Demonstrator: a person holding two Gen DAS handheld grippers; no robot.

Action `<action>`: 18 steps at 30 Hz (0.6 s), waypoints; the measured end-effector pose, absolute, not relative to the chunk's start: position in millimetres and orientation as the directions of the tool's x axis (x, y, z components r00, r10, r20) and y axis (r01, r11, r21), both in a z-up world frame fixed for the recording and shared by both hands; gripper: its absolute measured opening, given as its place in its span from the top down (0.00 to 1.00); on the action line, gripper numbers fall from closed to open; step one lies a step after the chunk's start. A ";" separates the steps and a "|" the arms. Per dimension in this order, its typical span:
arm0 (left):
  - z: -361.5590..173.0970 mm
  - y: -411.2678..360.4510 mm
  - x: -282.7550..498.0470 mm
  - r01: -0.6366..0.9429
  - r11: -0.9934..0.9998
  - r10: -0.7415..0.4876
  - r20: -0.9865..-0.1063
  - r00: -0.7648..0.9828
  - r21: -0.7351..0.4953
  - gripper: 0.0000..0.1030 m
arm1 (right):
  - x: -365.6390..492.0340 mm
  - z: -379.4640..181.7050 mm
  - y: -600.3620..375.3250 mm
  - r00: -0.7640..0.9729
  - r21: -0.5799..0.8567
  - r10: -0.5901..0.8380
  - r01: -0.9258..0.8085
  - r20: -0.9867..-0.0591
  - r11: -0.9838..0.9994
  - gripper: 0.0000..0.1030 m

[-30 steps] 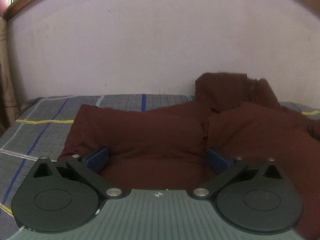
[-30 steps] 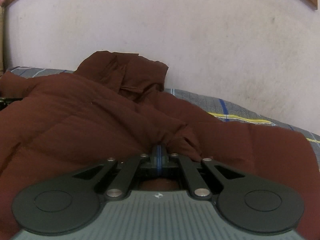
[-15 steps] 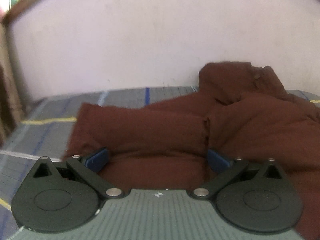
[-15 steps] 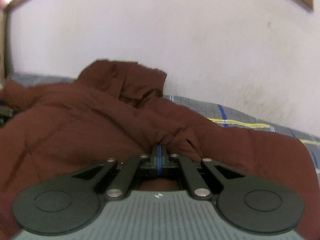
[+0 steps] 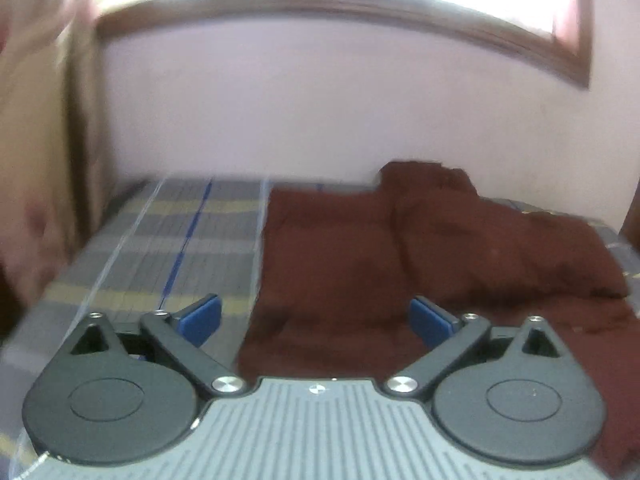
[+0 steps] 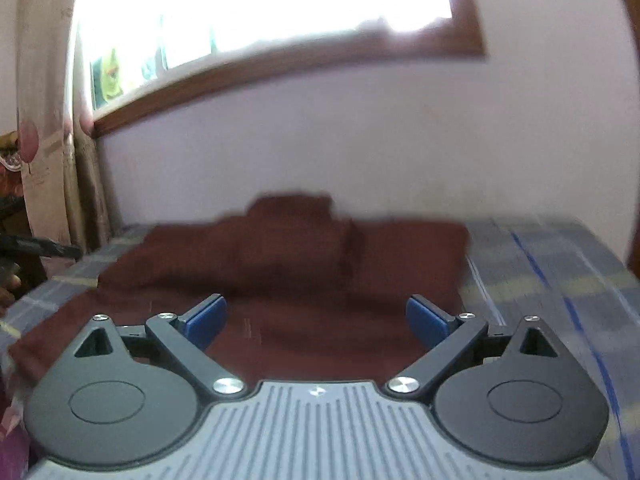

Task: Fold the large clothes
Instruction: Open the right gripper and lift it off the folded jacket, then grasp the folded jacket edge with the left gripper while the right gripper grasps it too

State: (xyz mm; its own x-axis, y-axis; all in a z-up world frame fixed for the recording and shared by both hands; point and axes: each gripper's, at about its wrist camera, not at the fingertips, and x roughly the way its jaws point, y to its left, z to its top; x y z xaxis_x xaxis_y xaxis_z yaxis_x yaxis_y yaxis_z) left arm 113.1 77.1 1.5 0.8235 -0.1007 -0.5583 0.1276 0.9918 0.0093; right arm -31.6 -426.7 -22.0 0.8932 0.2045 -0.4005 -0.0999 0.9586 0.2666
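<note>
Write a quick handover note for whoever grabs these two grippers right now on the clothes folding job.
Left gripper: jaws wide, closing slightly, nothing between them.
Right gripper: jaws opening, nothing held.
Garment: brown, lying on the checked bed by the wall, partly folded, lumpy at the far end.
Done: some folds appear laid.
Left: probably flatten and finish folding; blur hides detail.

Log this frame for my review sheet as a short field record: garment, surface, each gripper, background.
garment: dark brown garment, lying bunched and partly folded, held by neither gripper
surface: grey plaid bedsheet with blue and yellow lines
left gripper: jaws wide but closing, nothing pinched
right gripper: jaws opening, nothing between the pads
background: pale wall, wood-framed window, curtain
image quality: motion blur in both views
</note>
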 end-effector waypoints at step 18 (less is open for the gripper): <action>-67.7 131.1 47.9 0.128 0.974 -0.224 -0.711 0.666 -0.187 0.50 | -94.3 -101.1 -470.8 0.846 0.519 0.236 0.055 -0.478 0.853 0.06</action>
